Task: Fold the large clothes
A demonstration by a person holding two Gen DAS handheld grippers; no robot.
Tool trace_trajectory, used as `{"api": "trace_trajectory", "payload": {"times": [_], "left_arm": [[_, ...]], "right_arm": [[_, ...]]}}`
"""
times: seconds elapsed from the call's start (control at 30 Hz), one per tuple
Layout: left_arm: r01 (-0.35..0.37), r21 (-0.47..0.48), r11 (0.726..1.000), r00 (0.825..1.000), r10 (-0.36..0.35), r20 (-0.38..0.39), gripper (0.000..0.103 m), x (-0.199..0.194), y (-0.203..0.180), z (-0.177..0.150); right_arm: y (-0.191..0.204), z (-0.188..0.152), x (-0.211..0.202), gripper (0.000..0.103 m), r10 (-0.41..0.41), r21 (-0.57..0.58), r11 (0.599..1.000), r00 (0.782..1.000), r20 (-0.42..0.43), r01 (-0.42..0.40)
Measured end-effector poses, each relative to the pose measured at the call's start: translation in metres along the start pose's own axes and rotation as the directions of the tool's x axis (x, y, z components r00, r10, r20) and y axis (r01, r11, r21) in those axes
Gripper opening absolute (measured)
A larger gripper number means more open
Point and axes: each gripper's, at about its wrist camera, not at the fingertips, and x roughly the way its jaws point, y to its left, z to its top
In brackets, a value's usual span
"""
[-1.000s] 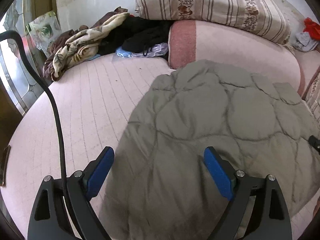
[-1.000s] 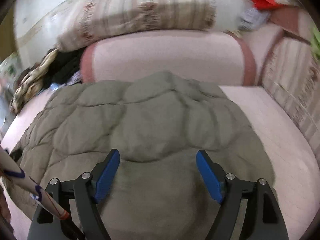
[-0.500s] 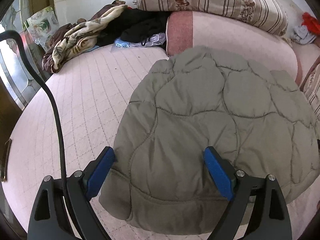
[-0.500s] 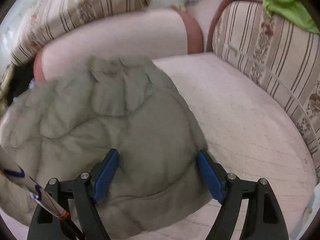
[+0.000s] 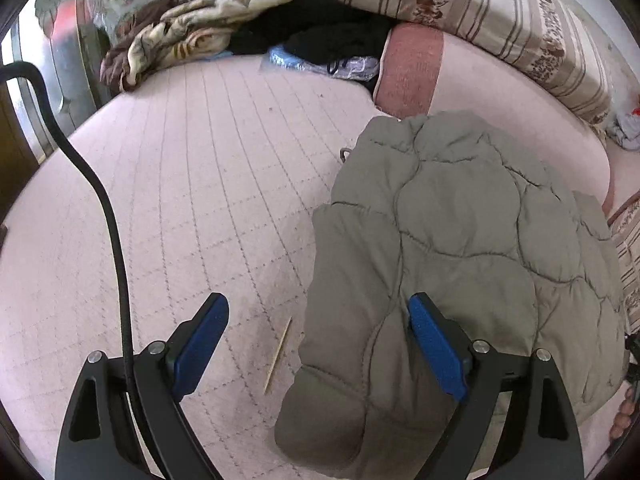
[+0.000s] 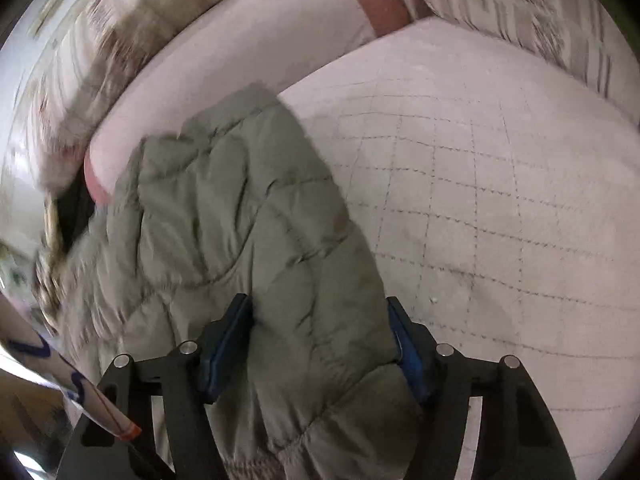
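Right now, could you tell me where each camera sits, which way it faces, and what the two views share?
Left wrist: sits on the left gripper, facing along its open fingers over the pink quilted mattress toward the heaped clothes; one blue pad overlaps the grey padded jacket.
Right wrist: sits on the right gripper, looking down at the jacket bunched between its pads, mattress beyond.
Shared: jacket, mattress and striped cushions.

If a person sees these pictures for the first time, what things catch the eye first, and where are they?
First the puffy olive jacket, lying on the pink quilted mattress on the right side of the left view. In the right view its edge sits between the fingers of the right tongs. The left tongs are open, and a heap of clothes lies at the far end.
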Motion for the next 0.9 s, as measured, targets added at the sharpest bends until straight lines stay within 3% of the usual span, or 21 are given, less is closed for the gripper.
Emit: {"api": "trace_trajectory", "payload": {"times": [0.1, 0.2, 0.3, 0.37, 0.43, 0.47, 0.53, 0.63, 0.9], "left_arm": [[-0.033, 0.031, 0.999, 0.999, 0.032, 0.041, 0.091, -0.011, -0.004, -0.003], [-0.030, 0.034, 0.999, 0.996, 0.027, 0.084, 0.091, -0.028, -0.005, -0.006], [-0.044, 0.030, 0.999, 0.986, 0.039, 0.163, 0.091, -0.054, -0.005, -0.009], [-0.087, 0.023, 0.996, 0.966, 0.079, 0.244, 0.091, -0.077, -0.006, -0.012], [-0.153, 0.007, 0.988, 0.930, 0.142, 0.340, 0.091, -0.099, -0.008, -0.017], [-0.183, -0.001, 0.983, 0.903, 0.169, 0.395, 0.091, -0.114, -0.010, -0.022], [-0.196, 0.000, 0.981, 0.877, 0.176, 0.446, 0.097, -0.134, -0.012, -0.033], [-0.166, 0.033, 0.986, 0.890, 0.135, 0.436, 0.098, -0.153, -0.015, -0.047], [-0.140, 0.048, 0.989, 0.902, 0.107, 0.419, 0.098, -0.191, -0.023, -0.094]], "right_arm": [[0.014, -0.013, -0.009, 0.070, -0.063, -0.082, 0.995, 0.998, 0.015, 0.064], [0.017, -0.019, -0.023, 0.071, -0.086, -0.107, 0.989, 0.991, 0.106, 0.098], [0.021, -0.029, -0.054, 0.077, -0.177, -0.071, 0.977, 0.946, 0.271, 0.203], [0.030, -0.034, -0.079, 0.083, -0.204, -0.073, 0.966, 0.907, 0.370, 0.247], [0.043, -0.050, -0.102, 0.084, -0.207, -0.081, 0.960, 0.876, 0.436, 0.267], [0.048, -0.055, -0.104, 0.084, -0.199, -0.090, 0.961, 0.876, 0.440, 0.263], [0.063, -0.076, -0.111, 0.084, -0.166, -0.130, 0.962, 0.891, 0.422, 0.241], [0.084, -0.109, -0.116, 0.084, -0.135, -0.204, 0.952, 0.908, 0.396, 0.230], [0.115, -0.192, -0.120, 0.084, -0.111, -0.369, 0.897, 0.931, 0.348, 0.244]]}}
